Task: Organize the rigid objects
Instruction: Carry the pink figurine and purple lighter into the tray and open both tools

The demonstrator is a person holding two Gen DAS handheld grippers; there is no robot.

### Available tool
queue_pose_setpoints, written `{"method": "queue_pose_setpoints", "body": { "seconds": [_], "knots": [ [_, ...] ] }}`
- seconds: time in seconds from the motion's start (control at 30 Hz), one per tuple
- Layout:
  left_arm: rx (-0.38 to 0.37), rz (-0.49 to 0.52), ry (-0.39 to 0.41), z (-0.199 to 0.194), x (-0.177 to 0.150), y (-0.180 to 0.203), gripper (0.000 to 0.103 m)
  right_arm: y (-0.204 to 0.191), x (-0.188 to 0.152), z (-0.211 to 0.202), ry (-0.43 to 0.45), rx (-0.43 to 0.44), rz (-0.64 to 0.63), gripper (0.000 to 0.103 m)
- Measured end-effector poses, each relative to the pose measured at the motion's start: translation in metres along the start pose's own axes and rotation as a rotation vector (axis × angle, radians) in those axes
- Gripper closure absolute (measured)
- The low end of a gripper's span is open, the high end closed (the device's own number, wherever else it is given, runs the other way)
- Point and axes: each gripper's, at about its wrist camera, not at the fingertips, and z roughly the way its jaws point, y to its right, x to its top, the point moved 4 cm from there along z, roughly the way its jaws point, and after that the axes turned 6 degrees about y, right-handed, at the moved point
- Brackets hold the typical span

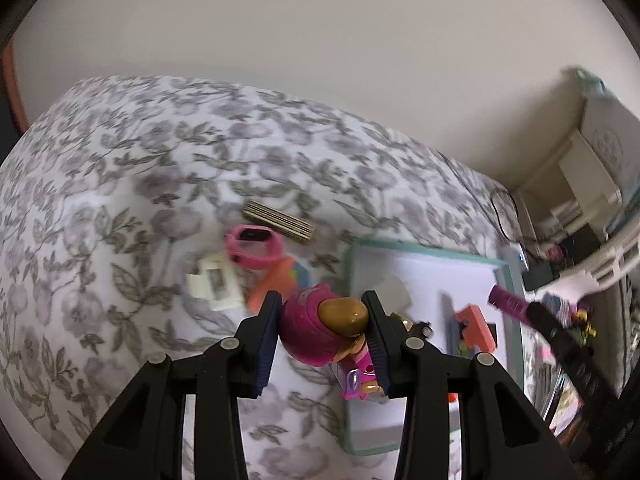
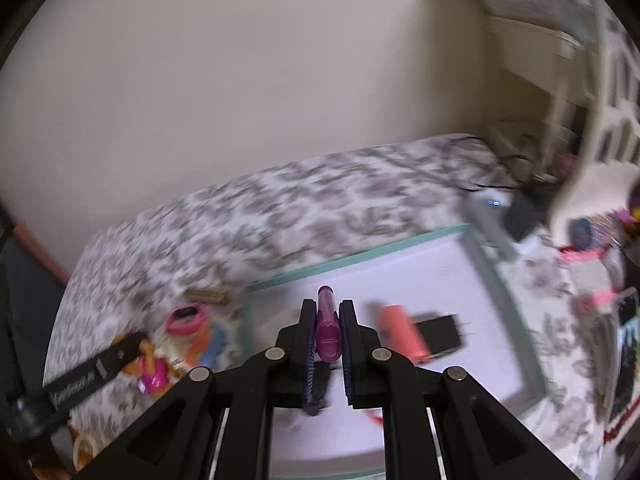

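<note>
My left gripper point(image 1: 322, 304) is shut on a pink toy figure point(image 1: 312, 328) with a brown snout, held above the floral bedspread just left of the tray. In the right wrist view the same toy point(image 2: 152, 374) hangs from the left gripper point(image 2: 138, 342) at lower left. My right gripper point(image 2: 327, 310) is shut on a purple marker point(image 2: 328, 328) over the white tray with a teal rim point(image 2: 360, 258). From the left wrist view, the marker point(image 1: 508, 302) pokes out over the tray's right rim point(image 1: 510, 280). An orange block point(image 2: 400, 334) and a black flat item point(image 2: 438, 332) lie in the tray.
On the bedspread left of the tray lie a pink watch point(image 1: 252, 246), a white clip point(image 1: 214, 284), a striped wooden block point(image 1: 278, 222) and an orange piece point(image 1: 272, 280). A wall runs behind the bed. Cluttered white shelving point(image 1: 592, 184) and cables stand at the right.
</note>
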Motion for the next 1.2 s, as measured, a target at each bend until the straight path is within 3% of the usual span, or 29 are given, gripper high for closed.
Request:
{"method": "queue_pose_setpoints", "body": {
  "seconds": [0.17,0.37,0.57,0.83,1.2],
  "knots": [
    [-0.032,0.074,-0.038,0.008,-0.016,0.036,0.061,0.052,0.002,0.004,-0.015,-0.169,0.059,0.091],
    [-0.039,0.150,-0.097,0.025,-0.037,0.069,0.061,0.107,-0.011,0.017,-0.092,-0.255,0.173,0.091],
    [-0.019,0.192,-0.165,0.046,-0.058,0.081,0.061,0.134,-0.032,0.036,-0.169,-0.281,0.231,0.091],
    [0.031,0.211,-0.241,0.071,-0.075,0.077,0.061,0.132,-0.046,0.051,-0.228,-0.288,0.200,0.091],
    [0.028,0.211,-0.249,0.071,-0.074,0.078,0.057,0.135,-0.069,0.067,-0.334,-0.300,0.206,0.089]
  ]
}}
